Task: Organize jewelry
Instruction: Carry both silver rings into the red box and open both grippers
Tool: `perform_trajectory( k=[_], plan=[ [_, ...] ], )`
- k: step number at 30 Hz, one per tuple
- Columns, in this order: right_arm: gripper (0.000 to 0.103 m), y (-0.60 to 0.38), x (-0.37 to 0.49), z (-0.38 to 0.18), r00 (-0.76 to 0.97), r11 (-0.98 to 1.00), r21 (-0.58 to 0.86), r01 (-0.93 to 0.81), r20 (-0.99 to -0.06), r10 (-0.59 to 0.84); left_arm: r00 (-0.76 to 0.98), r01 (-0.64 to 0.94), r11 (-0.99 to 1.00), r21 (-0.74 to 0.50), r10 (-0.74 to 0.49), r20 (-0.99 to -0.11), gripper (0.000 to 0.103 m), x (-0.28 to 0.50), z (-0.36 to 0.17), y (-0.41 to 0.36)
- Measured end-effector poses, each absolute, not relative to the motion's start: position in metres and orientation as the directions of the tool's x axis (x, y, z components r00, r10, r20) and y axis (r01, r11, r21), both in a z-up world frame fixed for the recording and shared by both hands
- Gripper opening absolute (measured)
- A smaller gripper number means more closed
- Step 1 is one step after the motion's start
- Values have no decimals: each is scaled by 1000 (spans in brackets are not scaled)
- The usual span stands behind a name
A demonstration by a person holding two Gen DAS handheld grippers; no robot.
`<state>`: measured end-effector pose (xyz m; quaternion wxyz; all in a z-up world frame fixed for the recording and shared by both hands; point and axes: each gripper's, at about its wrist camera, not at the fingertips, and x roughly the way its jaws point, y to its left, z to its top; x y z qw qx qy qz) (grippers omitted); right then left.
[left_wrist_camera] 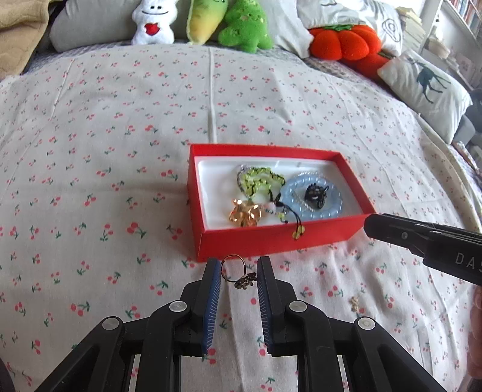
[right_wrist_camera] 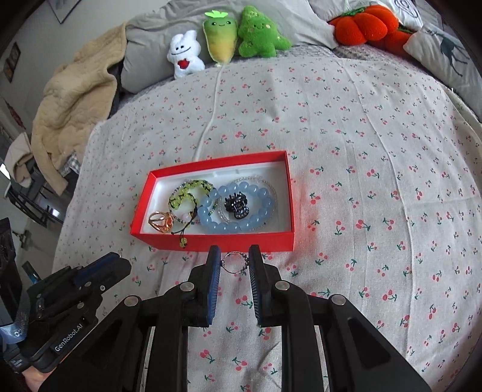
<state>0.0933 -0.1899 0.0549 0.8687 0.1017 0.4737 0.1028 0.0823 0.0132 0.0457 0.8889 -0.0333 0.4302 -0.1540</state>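
While our left tool [left_wrist_camera: 238, 271] hangs low in the centre of its own view, its blue-padded fingers [left_wrist_camera: 212, 297] stand a small way apart with a thin ring [left_wrist_camera: 233, 268] bearing a dark ornament between their tips; the ornament touches the right pad, but we cannot tell whether the ring is pinched or only bracketed. Our right tool [right_wrist_camera: 233, 261], likewise at the lower centre of its view, has its fingers set narrowly apart with a small beaded ring [right_wrist_camera: 234, 263] spanning the gap and meeting both pads, so it looks held. Just above both tools in frame sits the red box [left_wrist_camera: 271, 238] with a white lining, open on the cherry-print bedsheet [left_wrist_camera: 105, 150]. Inside it we see a blue bead bracelet [left_wrist_camera: 313, 197] at the right, a dark clip-like piece [left_wrist_camera: 315, 195] lying within its loop, a green beaded bracelet [left_wrist_camera: 260, 181] to the left, and a gold-toned piece [left_wrist_camera: 244, 212] at the lower left; a black cord with yellow beads [left_wrist_camera: 297, 232] hangs over the near wall. A small gold item [left_wrist_camera: 355, 303] lies on the sheet at the lower right of the left view. Plush toys [left_wrist_camera: 208, 21] line the top of the frame.
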Motion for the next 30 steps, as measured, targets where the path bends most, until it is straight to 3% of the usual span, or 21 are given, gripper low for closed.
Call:
perform_trajectory(
  k=[27, 30],
  plan=[
    [20, -198, 145, 41, 582, 946, 300, -126, -750, 315, 655, 228, 959, -170, -280, -702, 20, 141, 32, -18],
    [21, -200, 145, 41, 585, 944, 309, -114, -747, 315, 653, 229, 958, -173, -283, -703, 30, 141, 34, -18]
  ],
)
